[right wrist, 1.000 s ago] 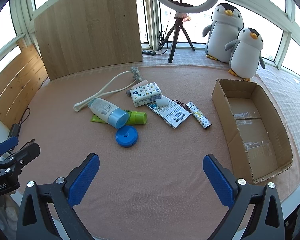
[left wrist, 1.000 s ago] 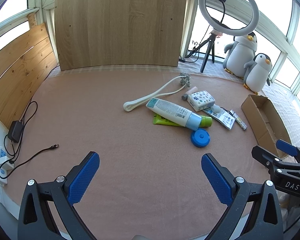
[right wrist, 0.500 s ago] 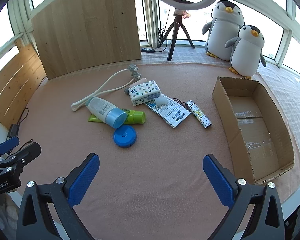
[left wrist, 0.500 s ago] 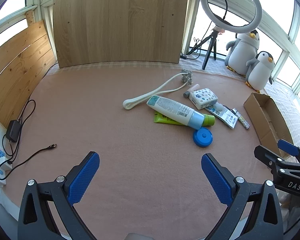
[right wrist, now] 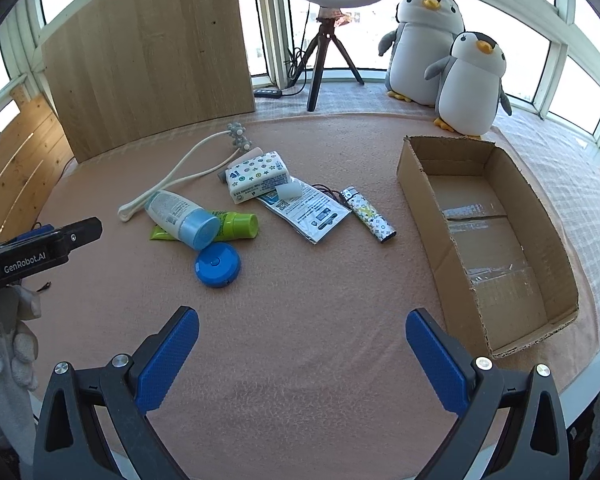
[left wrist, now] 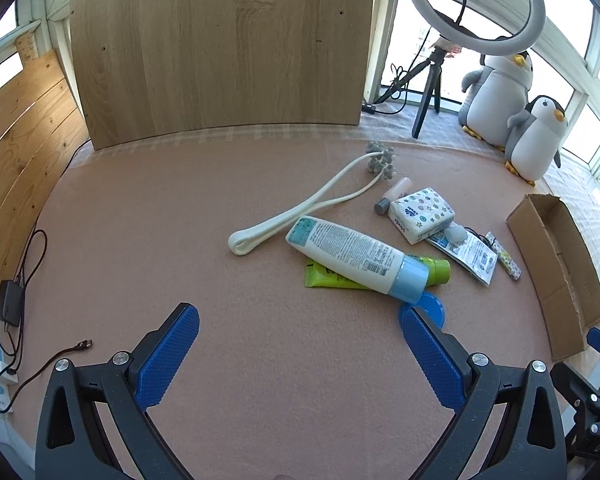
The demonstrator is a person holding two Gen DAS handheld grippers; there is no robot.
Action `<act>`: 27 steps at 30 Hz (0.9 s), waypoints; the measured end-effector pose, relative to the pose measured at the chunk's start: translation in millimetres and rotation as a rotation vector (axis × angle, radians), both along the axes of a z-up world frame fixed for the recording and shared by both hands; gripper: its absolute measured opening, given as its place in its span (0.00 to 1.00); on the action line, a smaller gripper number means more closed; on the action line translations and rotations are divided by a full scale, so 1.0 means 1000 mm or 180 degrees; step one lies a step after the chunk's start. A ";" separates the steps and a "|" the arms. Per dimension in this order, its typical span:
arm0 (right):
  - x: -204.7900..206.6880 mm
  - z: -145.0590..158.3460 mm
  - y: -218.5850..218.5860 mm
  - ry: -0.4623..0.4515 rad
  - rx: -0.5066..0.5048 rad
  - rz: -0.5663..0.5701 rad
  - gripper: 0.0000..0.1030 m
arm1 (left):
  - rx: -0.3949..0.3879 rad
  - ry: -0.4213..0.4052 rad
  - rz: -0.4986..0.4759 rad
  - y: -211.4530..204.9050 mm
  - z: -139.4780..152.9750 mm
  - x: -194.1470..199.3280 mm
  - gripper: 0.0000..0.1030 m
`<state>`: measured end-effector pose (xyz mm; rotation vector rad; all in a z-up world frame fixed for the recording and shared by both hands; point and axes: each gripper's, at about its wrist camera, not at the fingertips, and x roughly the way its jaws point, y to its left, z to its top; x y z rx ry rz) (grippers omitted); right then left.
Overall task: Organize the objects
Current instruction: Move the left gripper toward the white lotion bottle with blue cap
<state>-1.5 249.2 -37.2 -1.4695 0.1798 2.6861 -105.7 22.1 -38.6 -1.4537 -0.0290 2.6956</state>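
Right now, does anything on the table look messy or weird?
Yes. The white bottle lies slantwise on top of the green tube, in a jumble with the tissue pack and leaflet. The cardboard box beside them holds nothing.

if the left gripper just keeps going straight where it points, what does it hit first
Probably the white lotion bottle, lying across the green tube. The left gripper is open and empty, with only bare pink mat before that bottle. The blue round case sits nearer but off by its right finger. Depth is uncertain.
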 end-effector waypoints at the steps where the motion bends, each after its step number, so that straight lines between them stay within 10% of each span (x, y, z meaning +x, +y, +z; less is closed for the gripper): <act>1: 0.001 0.000 0.003 -0.0008 0.0003 -0.0027 0.99 | 0.0000 -0.0014 -0.0016 0.002 -0.001 -0.007 1.00; 19: 0.042 -0.016 0.058 -0.0185 0.0008 -0.0596 0.99 | -0.0071 -0.0210 -0.0174 0.045 -0.047 -0.113 0.91; 27: 0.057 -0.028 0.076 -0.0291 -0.0078 -0.0769 0.99 | -0.0336 -0.0457 -0.0511 0.065 -0.079 -0.129 0.63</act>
